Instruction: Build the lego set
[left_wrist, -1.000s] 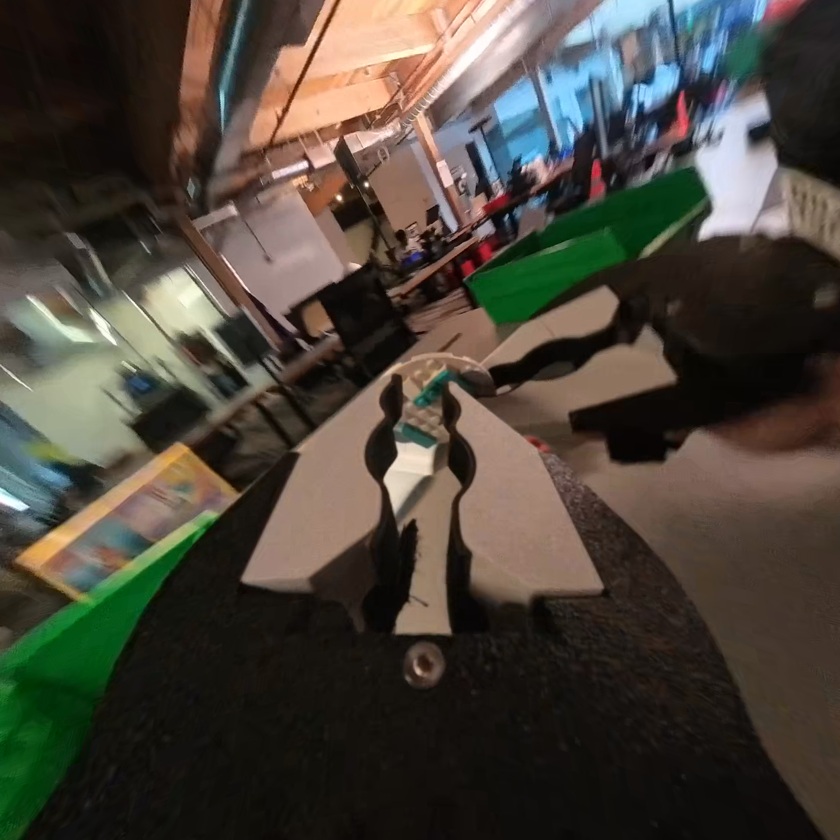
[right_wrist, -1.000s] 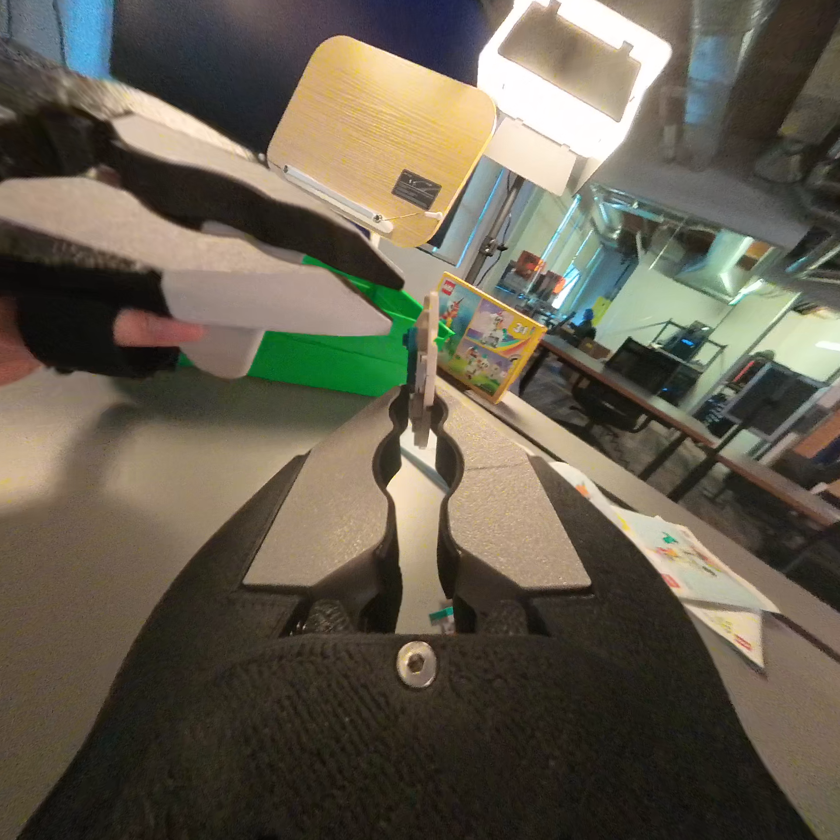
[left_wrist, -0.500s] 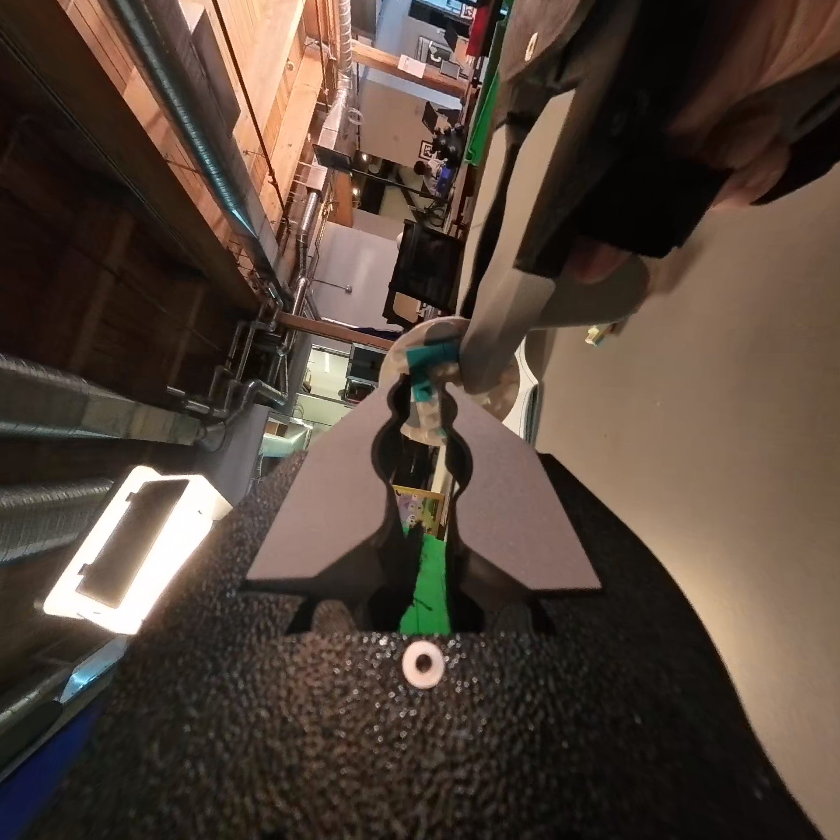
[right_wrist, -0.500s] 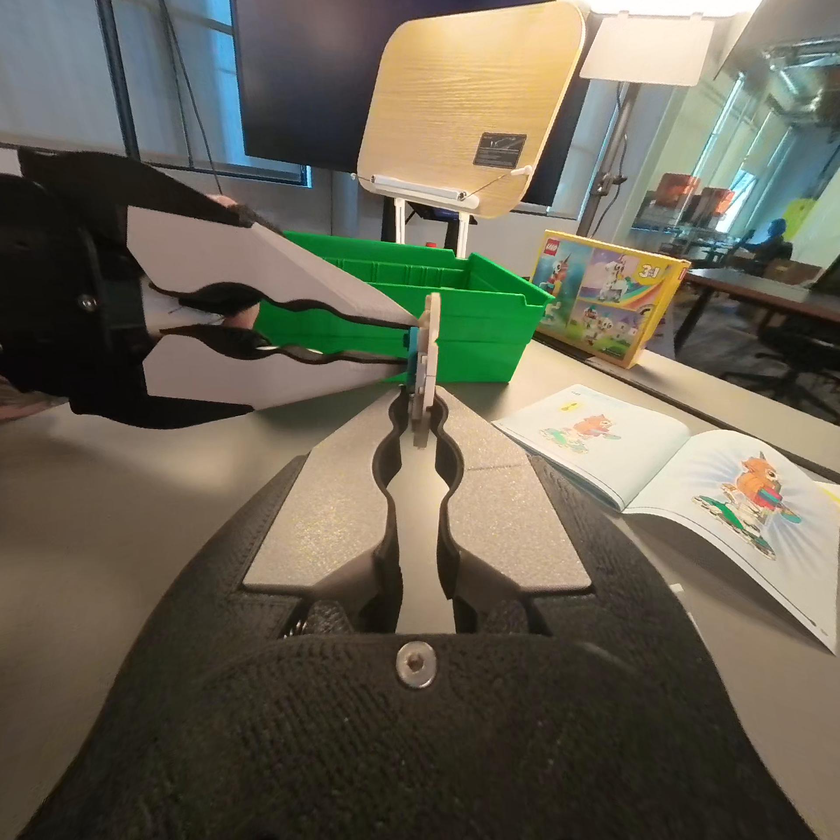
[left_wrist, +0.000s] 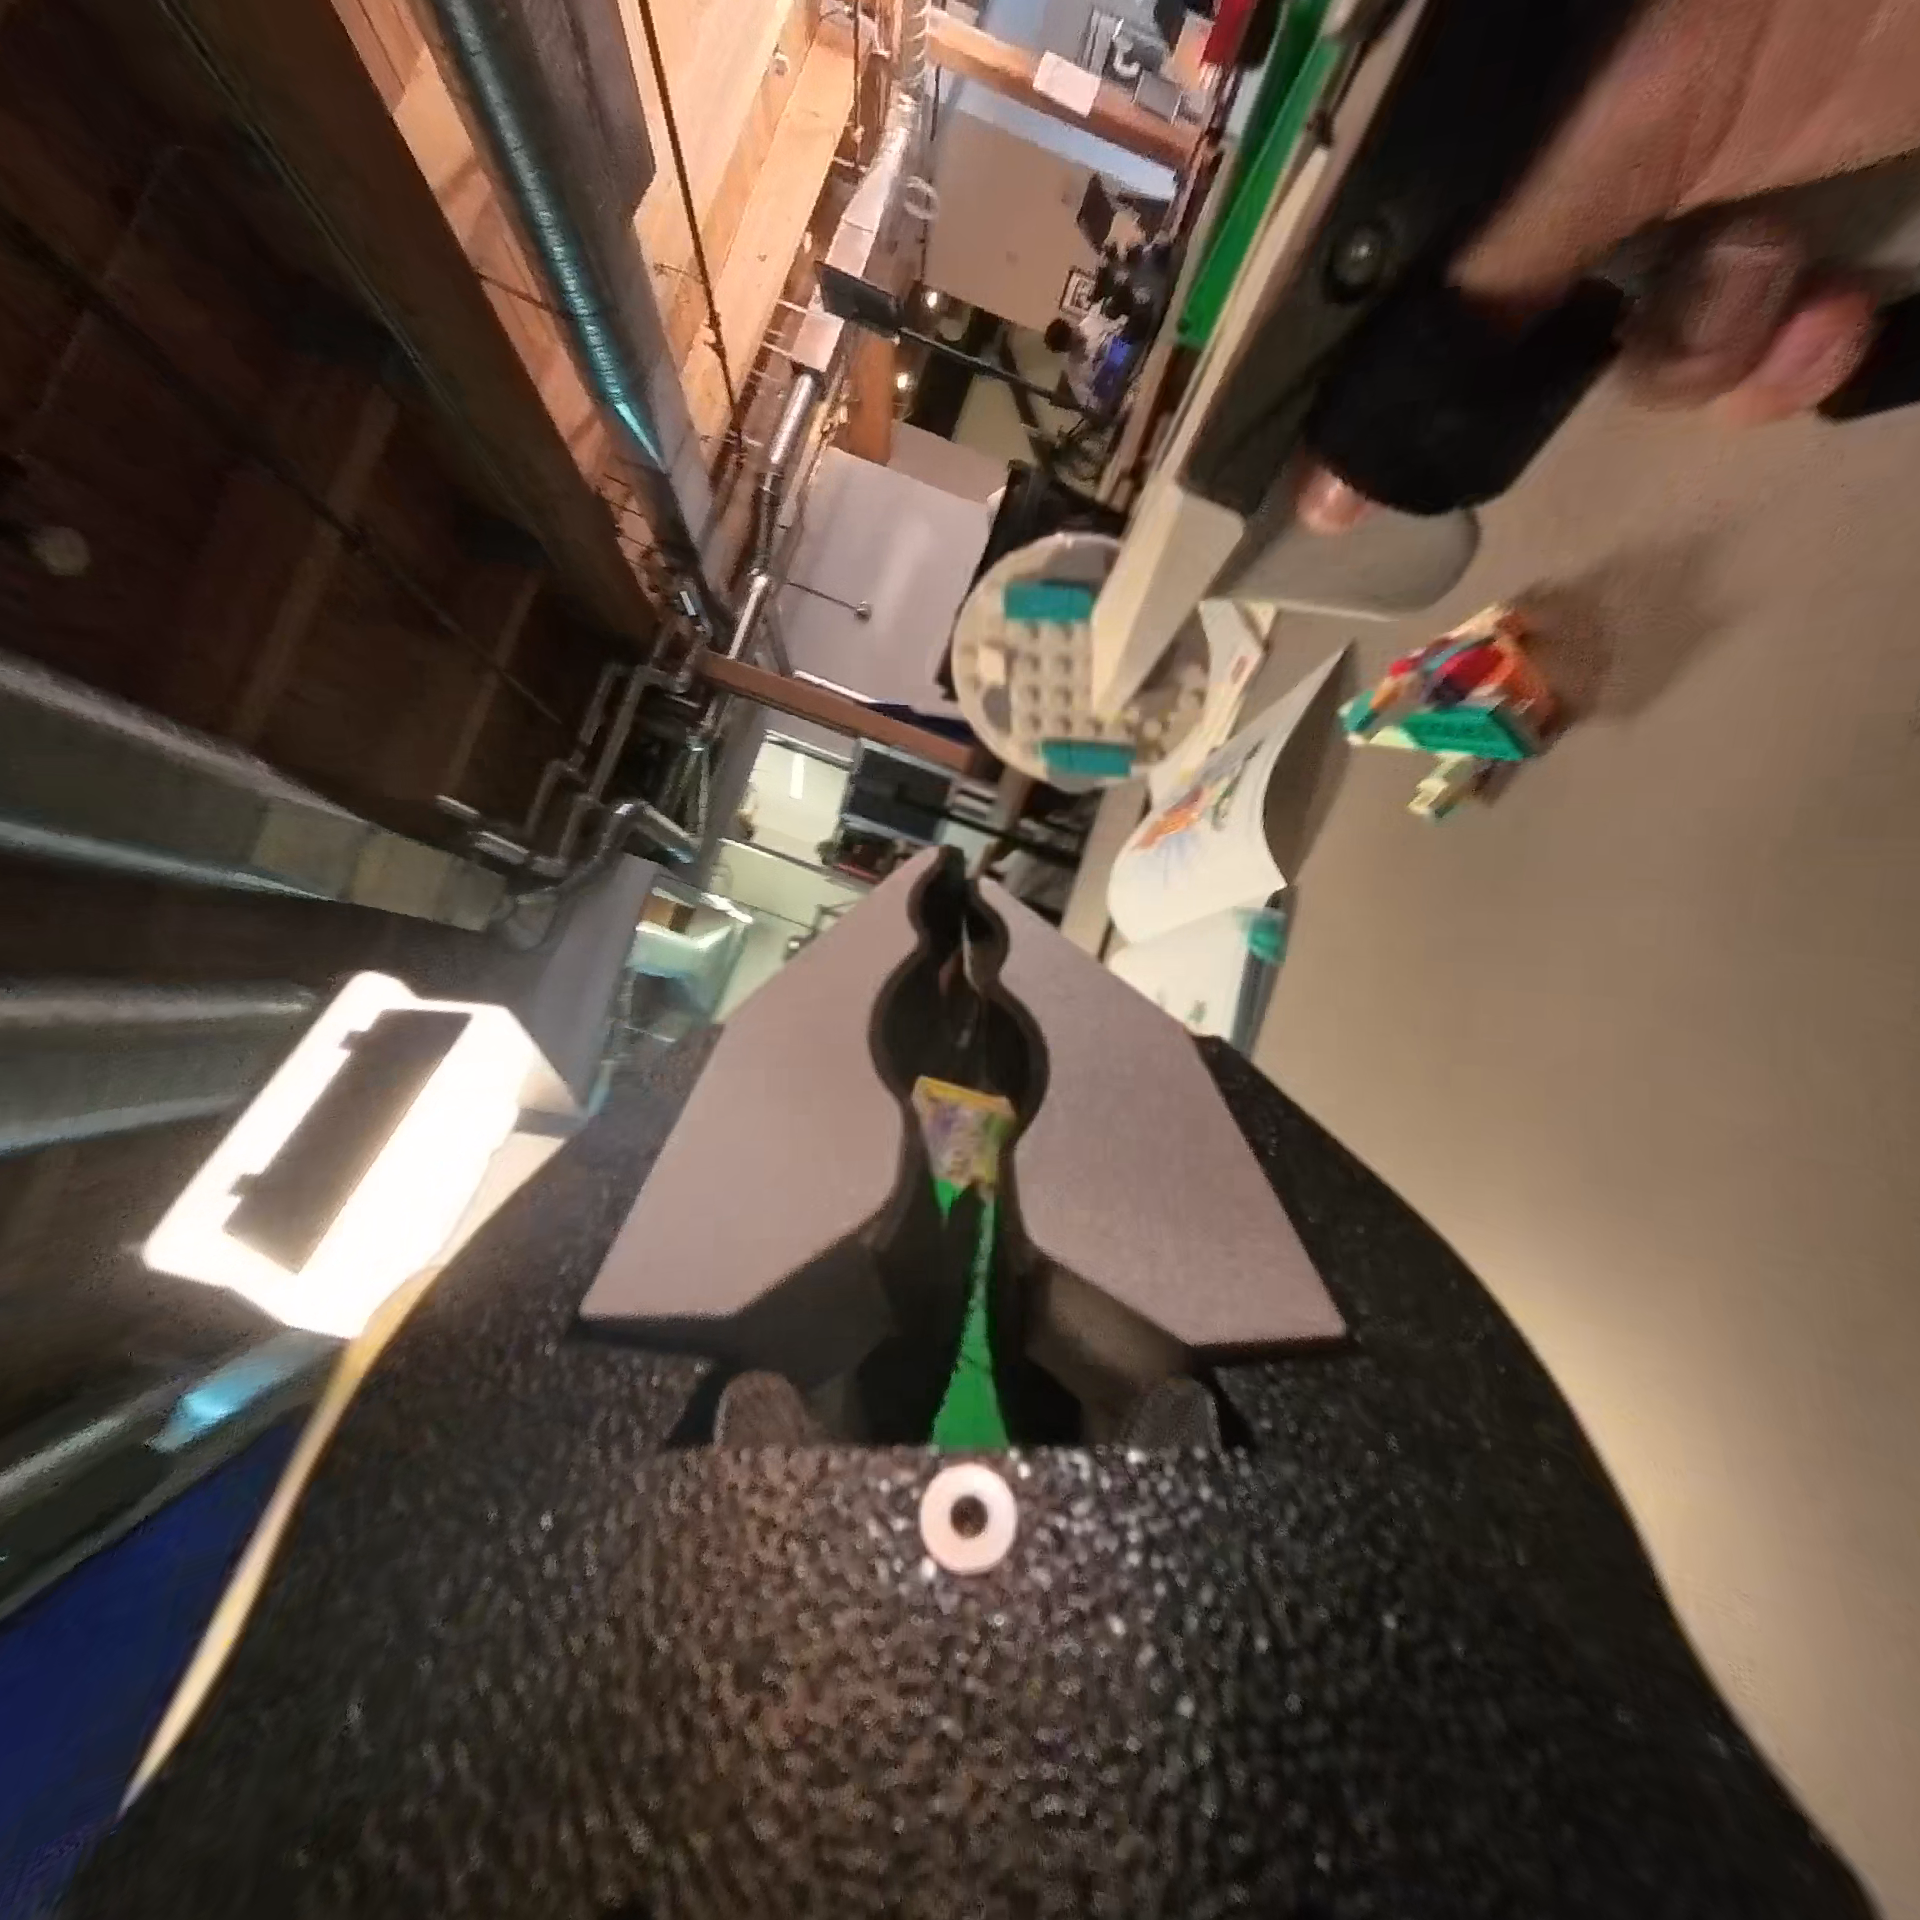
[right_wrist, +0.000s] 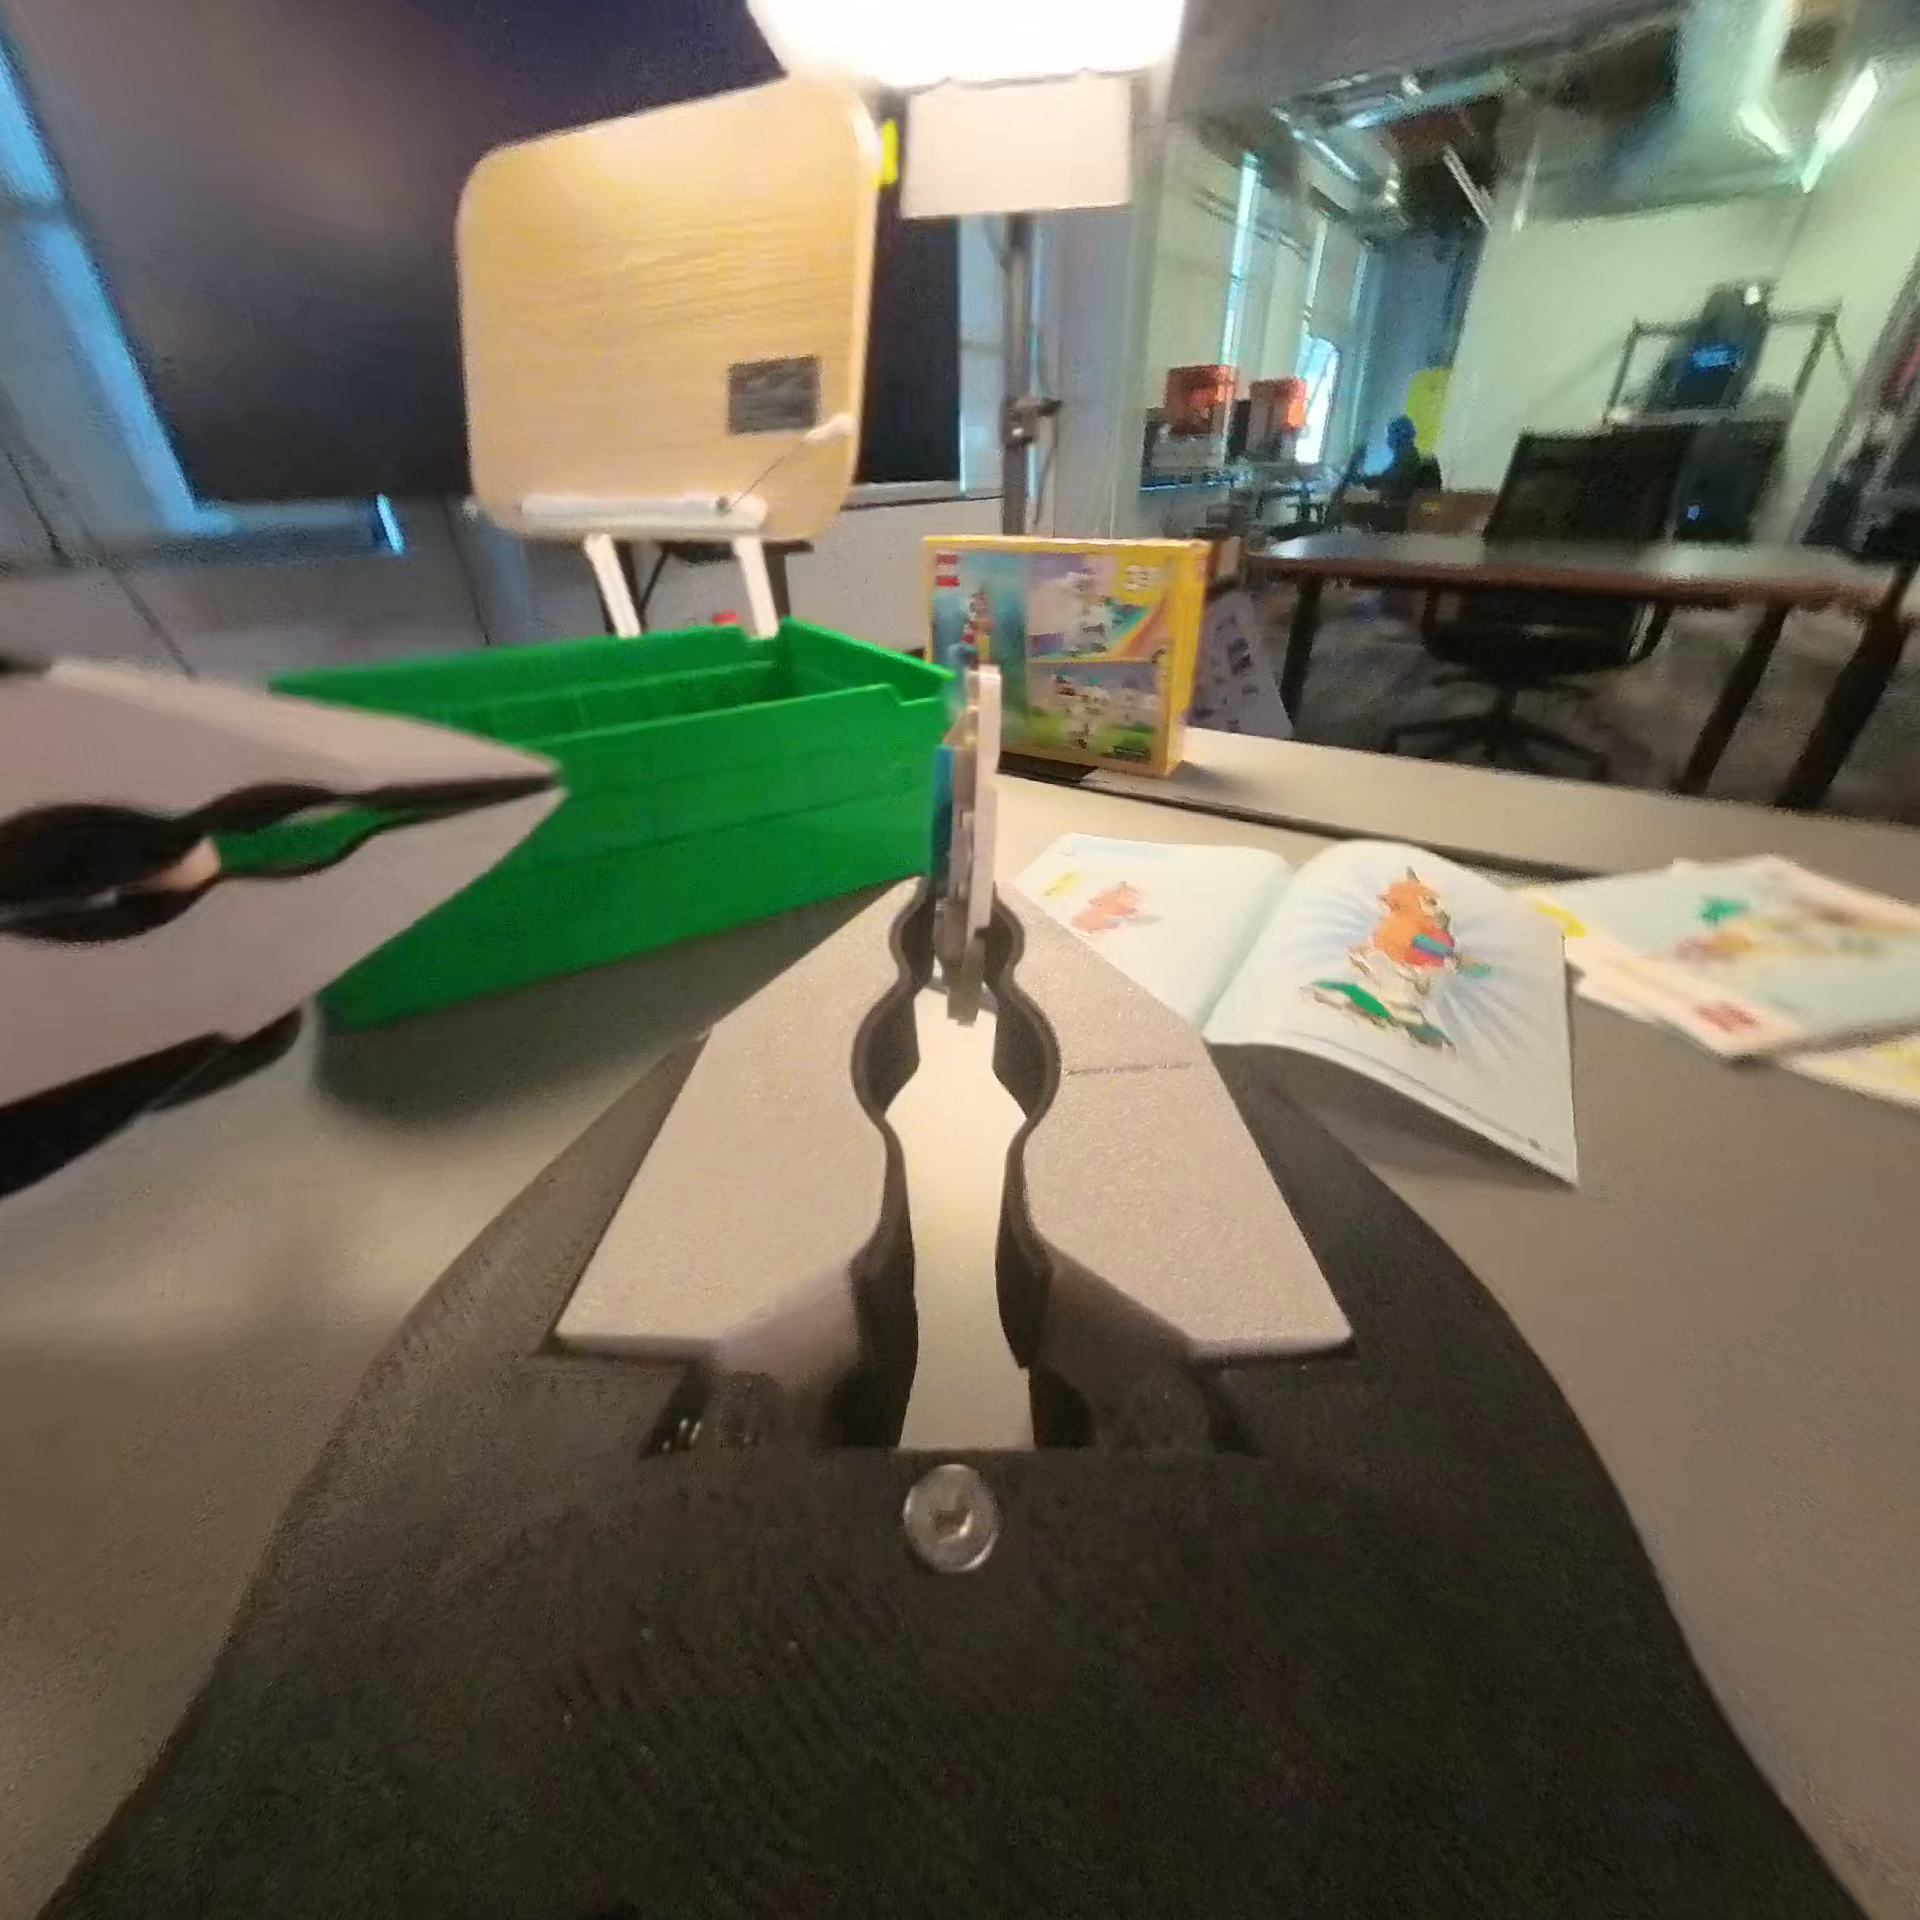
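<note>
My right gripper (right_wrist: 961, 920) is shut on a round grey studded plate (right_wrist: 975, 821), held upright and edge-on above the table. In the left wrist view the plate (left_wrist: 1039, 675) faces me, with two teal bricks (left_wrist: 1044, 601) on it and the right gripper's fingers (left_wrist: 1143, 613) clamped across it. My left gripper (left_wrist: 951, 868) is shut, with nothing visible between its tips, a short way back from the plate. It also shows in the right wrist view (right_wrist: 540, 795), to the left of the plate and apart from it.
A green bin (right_wrist: 623, 790) stands behind the grippers, with a wooden board on a stand (right_wrist: 665, 301) and a yellow box (right_wrist: 1070, 655) beyond it. Open booklets (right_wrist: 1351, 956) lie to the right. A small colourful brick model (left_wrist: 1444, 707) and a loose teal piece (left_wrist: 1268, 935) sit on the table.
Half a second ago my left gripper's tips were at a teal brick on the plate. Now they have drawn back from it, shut. The right gripper has kept hold of the plate throughout.
</note>
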